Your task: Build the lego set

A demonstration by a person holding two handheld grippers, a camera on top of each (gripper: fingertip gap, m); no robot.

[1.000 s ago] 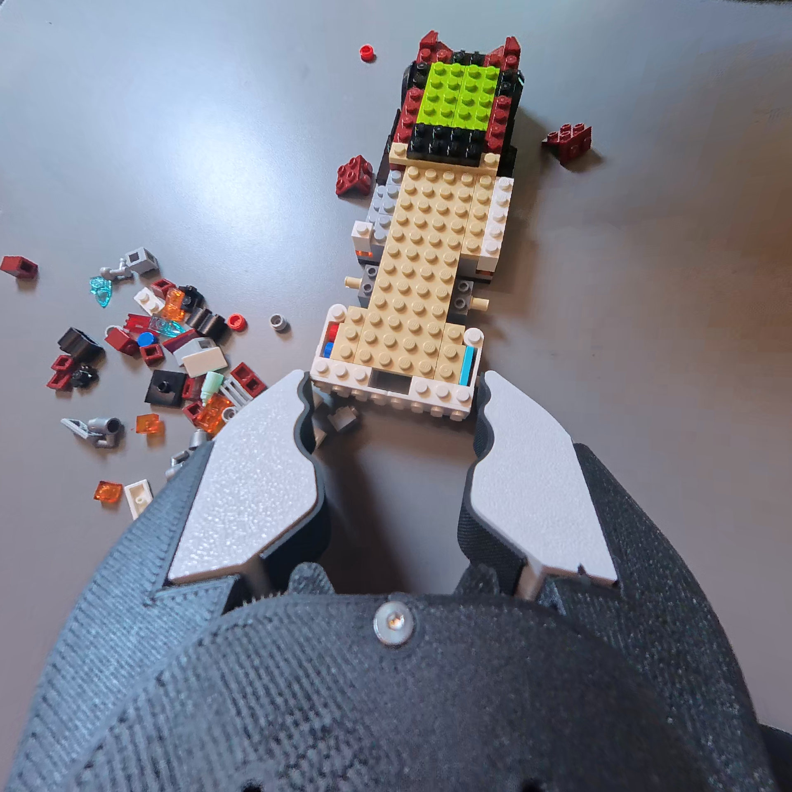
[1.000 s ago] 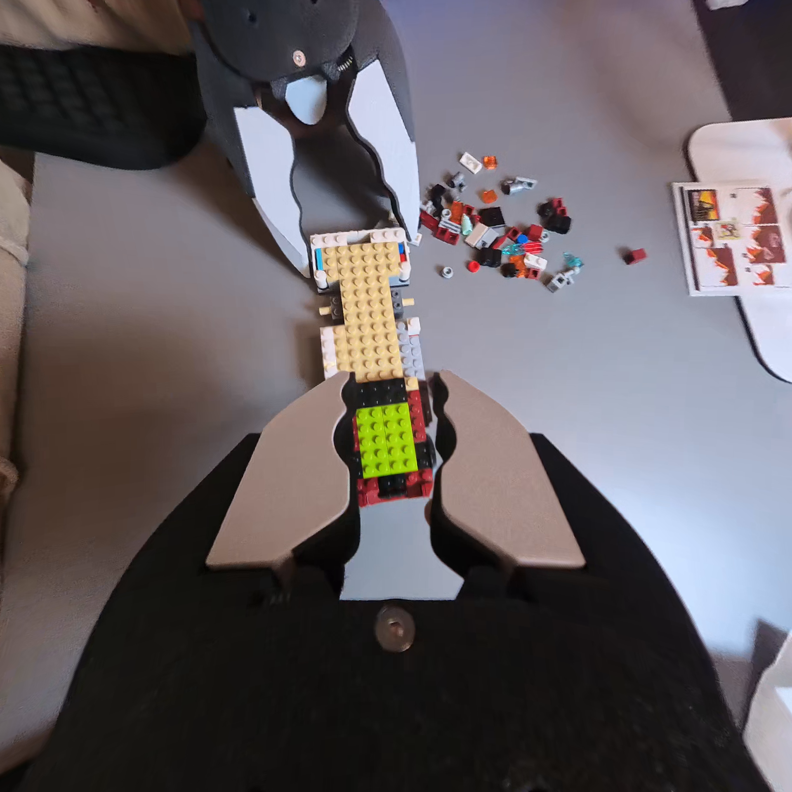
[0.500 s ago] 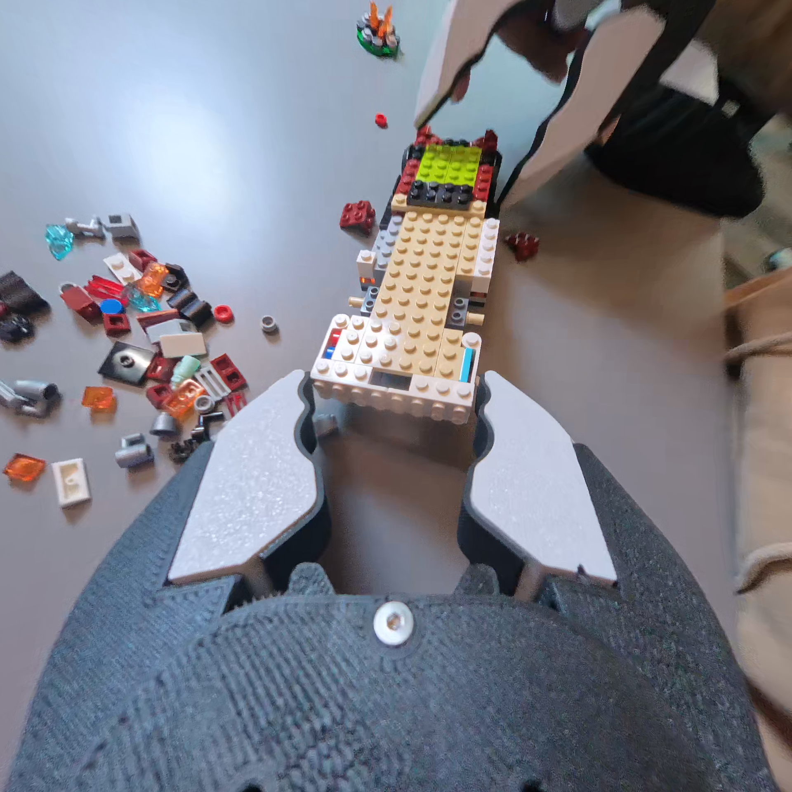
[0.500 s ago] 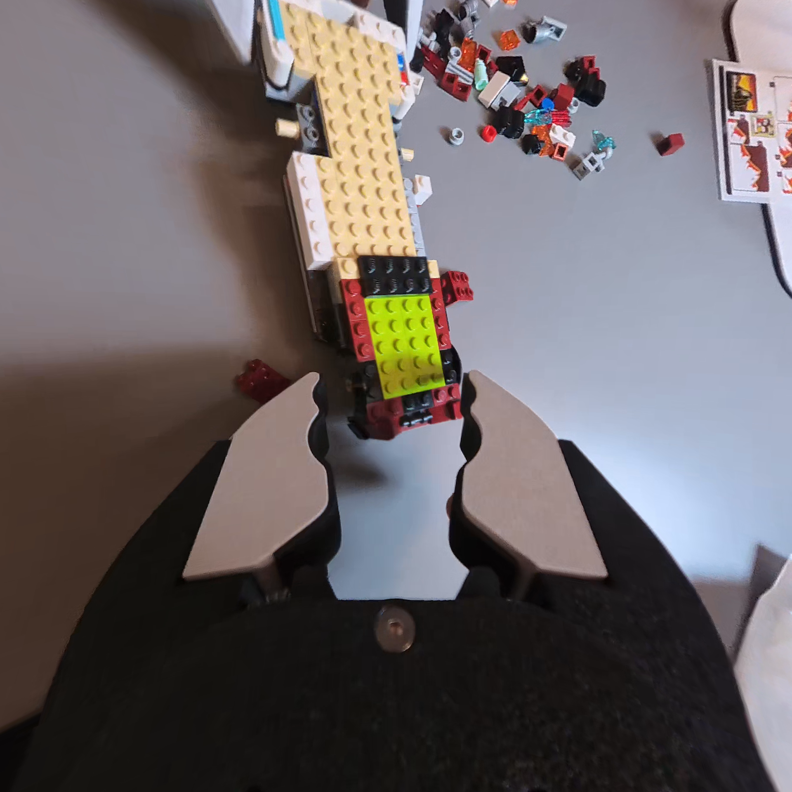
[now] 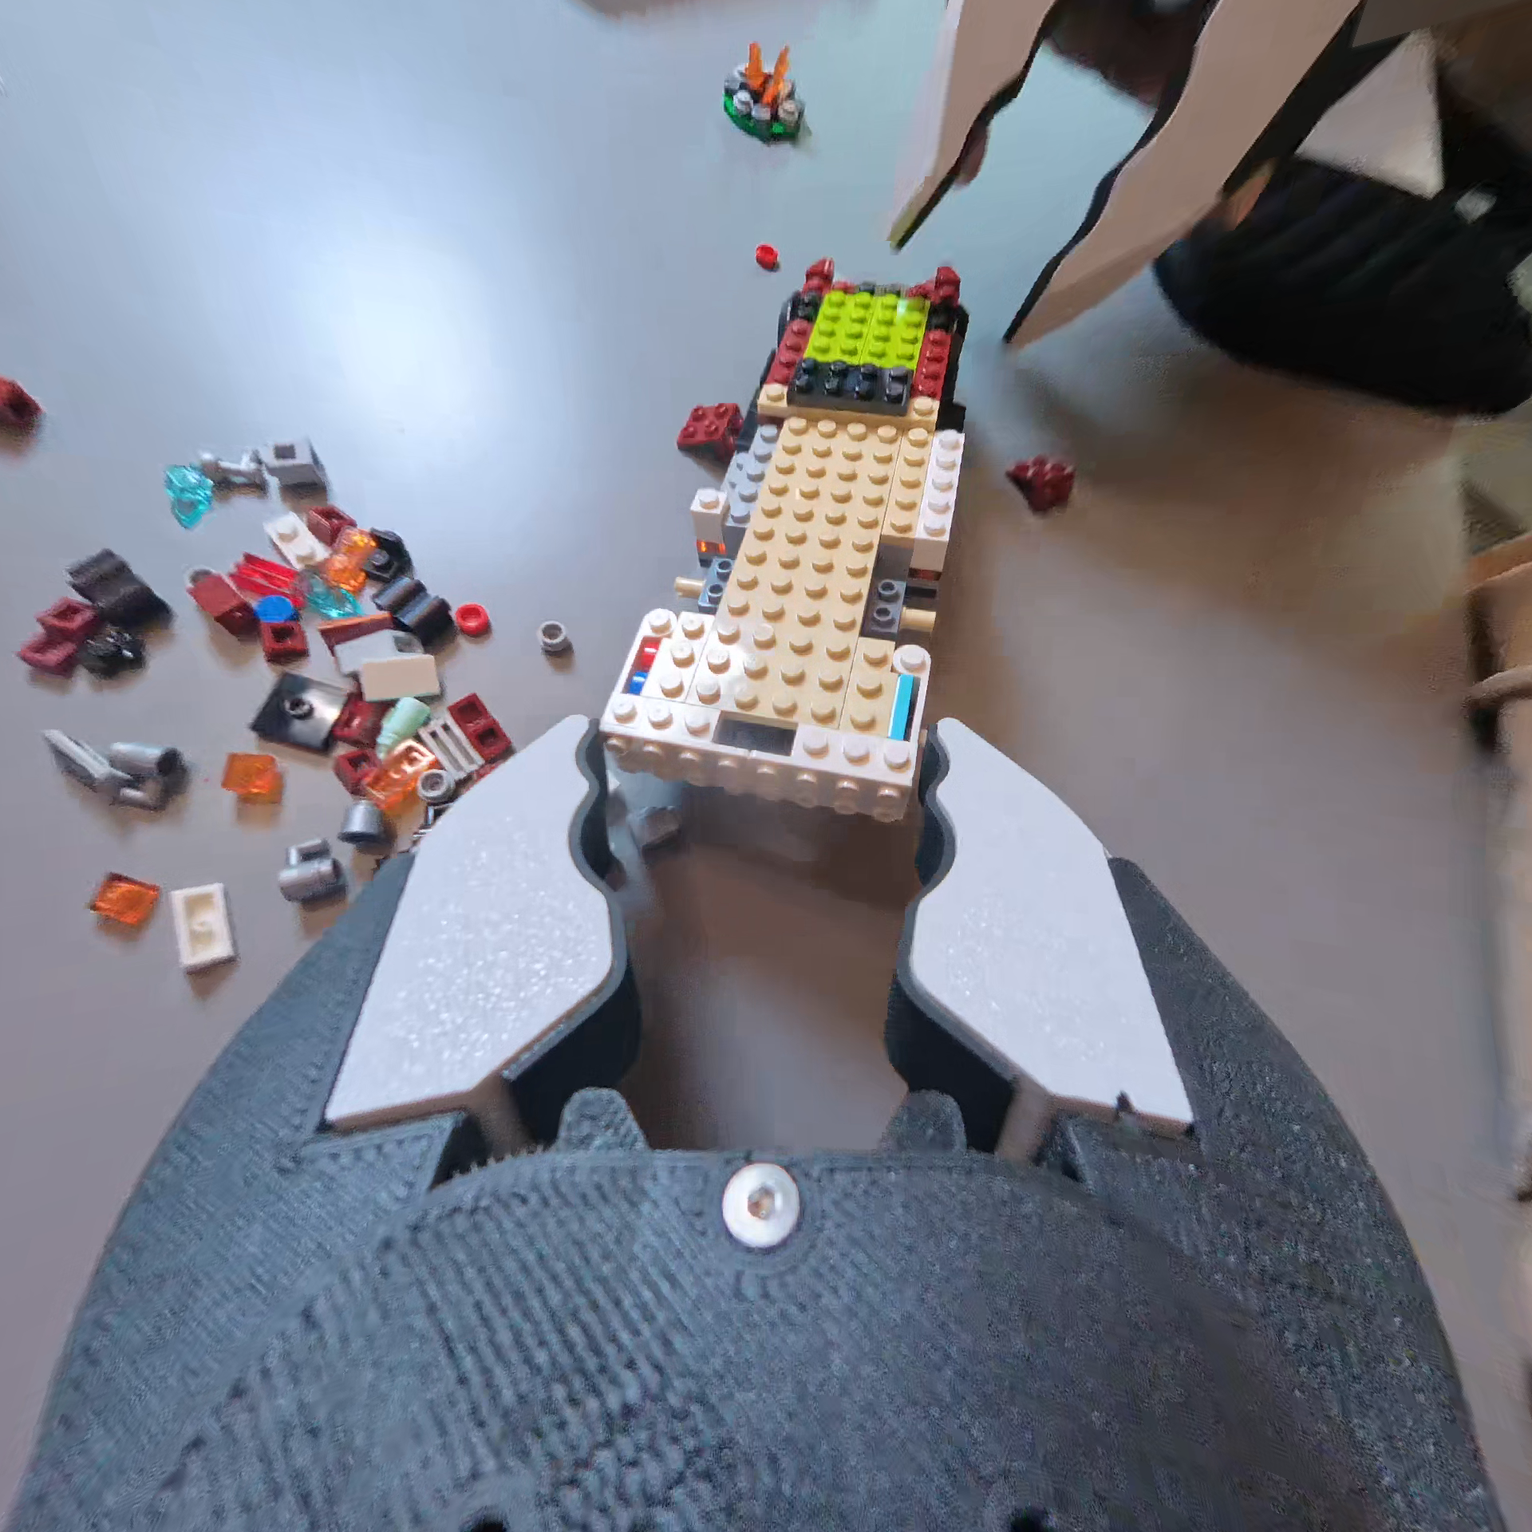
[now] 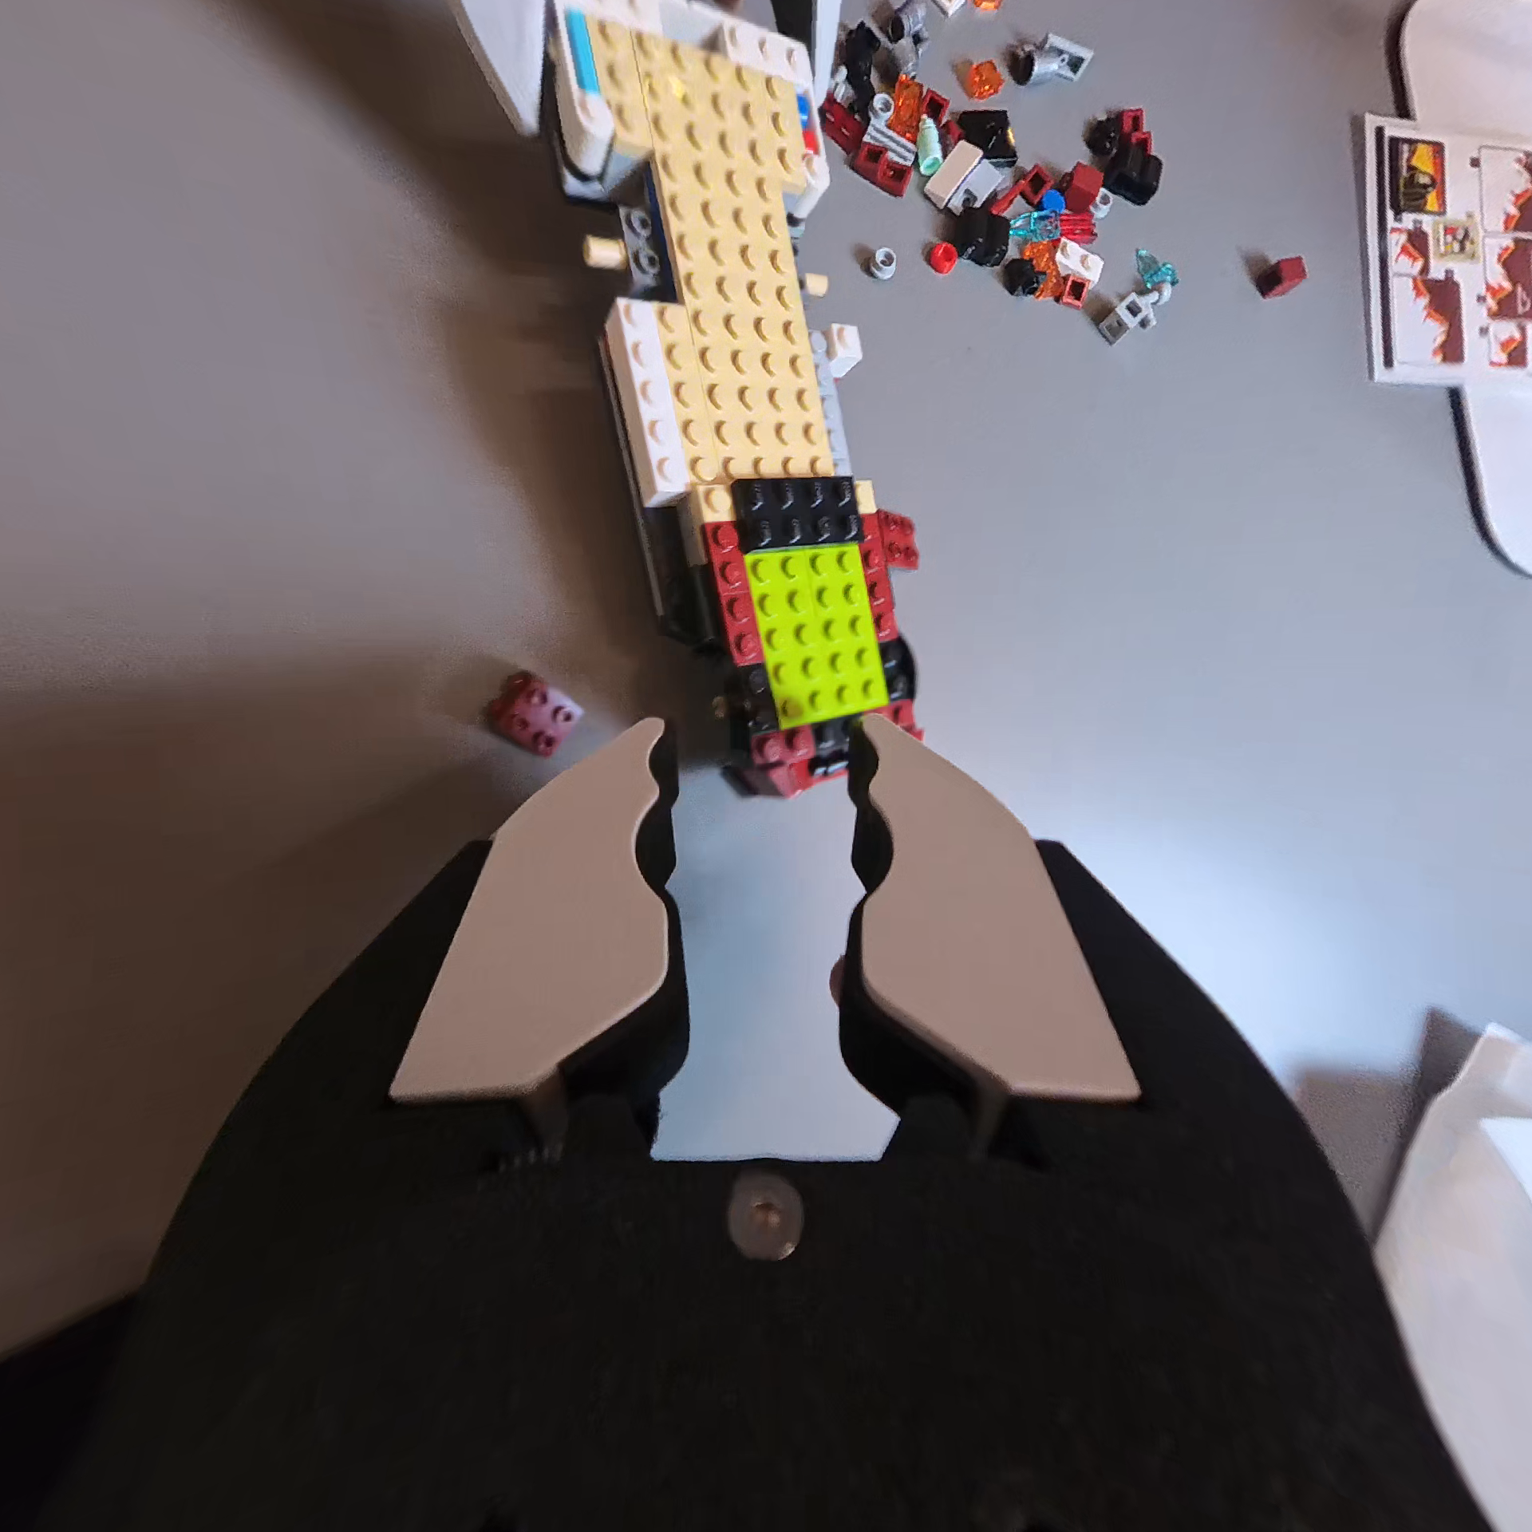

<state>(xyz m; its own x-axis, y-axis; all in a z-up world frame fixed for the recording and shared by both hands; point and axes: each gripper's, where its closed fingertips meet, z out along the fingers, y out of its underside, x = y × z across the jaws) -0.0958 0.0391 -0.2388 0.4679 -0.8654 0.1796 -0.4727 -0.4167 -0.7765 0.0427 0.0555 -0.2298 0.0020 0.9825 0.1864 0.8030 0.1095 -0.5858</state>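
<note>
Because the loose bricks (image 5: 332,647) lie scattered on the grey bench (image 5: 414,249) to the left of the left tongs (image 5: 758,738), they sit, I judge, within easy reach as a stock of parts without crowding the build. Next along, those left tongs are clenched on the brick model (image 5: 821,564), one pad against each side of its wide white end. That end looks lifted a little off the bench, with shadow under it, while the far end seems to rest on the surface. I take it as a steadying hold, pinning the model by its broadest part.

The model's long axis runs straight away from the left tongs. The white end is nearest them, the tan studded deck is in the middle, and the lime-and-dark-red end points at the opposite tongs.

To the right of the deck a dark red brick (image 5: 1040,481) lies alone, close beside the model but apart from it. Furthest right, the right tongs (image 6: 761,723) hang above the lime end, parted and empty, touching nothing.
</note>
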